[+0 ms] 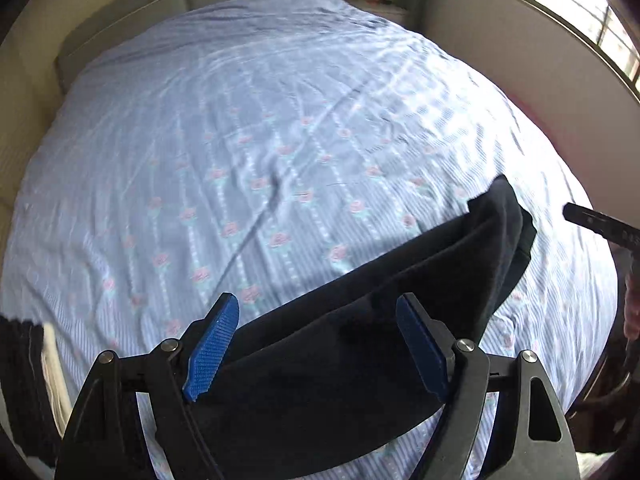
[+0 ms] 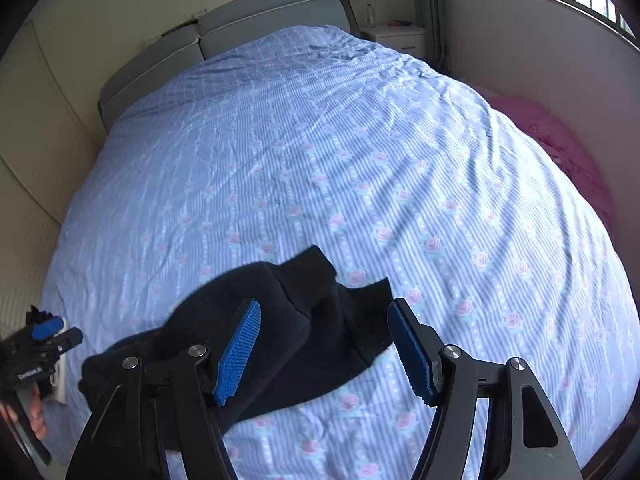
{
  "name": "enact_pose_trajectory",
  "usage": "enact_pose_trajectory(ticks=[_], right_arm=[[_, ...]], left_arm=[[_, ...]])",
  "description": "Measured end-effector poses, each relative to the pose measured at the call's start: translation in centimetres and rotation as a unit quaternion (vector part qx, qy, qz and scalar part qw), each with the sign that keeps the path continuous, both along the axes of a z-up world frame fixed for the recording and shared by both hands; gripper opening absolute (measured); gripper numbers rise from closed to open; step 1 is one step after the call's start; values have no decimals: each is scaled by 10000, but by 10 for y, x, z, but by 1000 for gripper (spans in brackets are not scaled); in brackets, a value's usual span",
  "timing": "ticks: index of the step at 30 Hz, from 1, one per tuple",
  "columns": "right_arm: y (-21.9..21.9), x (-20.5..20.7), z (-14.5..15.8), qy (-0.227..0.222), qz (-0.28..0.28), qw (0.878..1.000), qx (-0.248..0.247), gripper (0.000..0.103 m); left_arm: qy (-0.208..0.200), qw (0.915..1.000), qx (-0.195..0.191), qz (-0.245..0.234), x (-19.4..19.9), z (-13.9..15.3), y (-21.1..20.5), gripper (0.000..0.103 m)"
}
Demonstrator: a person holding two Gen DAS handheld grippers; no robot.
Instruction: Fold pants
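Observation:
Dark navy pants lie in a loose folded strip on the blue flowered bed sheet, running from near my left gripper up to the right. My left gripper is open and hovers just above the near part of the pants, with nothing between its blue pads. In the right wrist view the pants lie bunched below my right gripper, which is open and empty above them. The left gripper also shows at the left edge of that view.
The bed sheet covers most of the bed. A grey headboard and a white nightstand with a bottle stand at the far end. A pink cover lies on the right. A window is on the right wall.

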State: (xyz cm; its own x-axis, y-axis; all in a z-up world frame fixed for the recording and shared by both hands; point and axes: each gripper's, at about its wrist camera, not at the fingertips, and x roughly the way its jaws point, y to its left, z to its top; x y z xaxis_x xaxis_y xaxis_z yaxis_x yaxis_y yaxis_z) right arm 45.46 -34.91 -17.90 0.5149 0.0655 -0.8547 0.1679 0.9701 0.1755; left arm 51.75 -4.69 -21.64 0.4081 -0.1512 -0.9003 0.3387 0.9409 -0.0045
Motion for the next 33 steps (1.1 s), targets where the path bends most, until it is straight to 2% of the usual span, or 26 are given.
enact_pose_trajectory(ticks=[2, 5, 8, 11, 14, 16, 20, 22, 25, 27, 29, 30, 31, 32, 33], right_arm=[[-7, 6, -22, 320, 102, 9990, 290, 67], [-2, 19, -52, 530, 344, 9965, 549, 67], [9, 37, -82, 879, 495, 9907, 912, 66], [24, 52, -101, 1042, 565, 9879, 998, 65], [44, 61, -100, 973, 779, 9847, 1218, 65], [55, 62, -91, 799, 935, 9856, 1158, 65], [41, 53, -84, 663, 545, 9888, 1224, 65], [26, 49, -91, 760, 264, 9876, 1348, 65], [19, 57, -109, 968, 198, 9851, 1407, 65], [23, 65, -118, 1065, 209, 9830, 1478, 62], [29, 72, -121, 1127, 217, 9819, 1504, 49], [32, 74, -120, 1133, 264, 9809, 1558, 36], [35, 73, -117, 1147, 251, 9819, 1485, 30], [37, 72, -111, 1135, 249, 9836, 1377, 26], [37, 68, -102, 1084, 250, 9847, 1341, 17]], left_arm=[[154, 9997, 52, -174, 4, -11, -14, 76], [519, 9984, -56, -196, 17, -32, -21, 76], [733, 9972, 121, -114, 17, -47, -14, 75], [827, 9960, 316, 77, 20, -60, -2, 75], [949, 9941, 415, 329, 22, -70, 14, 75], [1016, 9929, 414, 455, 22, -75, 22, 75], [1136, 9922, 228, 468, 17, -78, 32, 75], [1224, 9918, 127, 347, 14, -81, 31, 75], [1408, 9898, 134, 176, 16, -93, 26, 75], [1569, 9873, 203, 162, 19, -105, 22, 68], [1685, 9855, 145, 153, 20, -109, 20, 38], [1733, 9847, 79, 138, 19, -107, 19, 29], [1730, 9848, 80, 125, 17, -102, 17, 17], [1679, 9857, 72, 128, 13, -95, 16, 15], [1562, 9876, 43, 144, 9, -85, 16, 15]])
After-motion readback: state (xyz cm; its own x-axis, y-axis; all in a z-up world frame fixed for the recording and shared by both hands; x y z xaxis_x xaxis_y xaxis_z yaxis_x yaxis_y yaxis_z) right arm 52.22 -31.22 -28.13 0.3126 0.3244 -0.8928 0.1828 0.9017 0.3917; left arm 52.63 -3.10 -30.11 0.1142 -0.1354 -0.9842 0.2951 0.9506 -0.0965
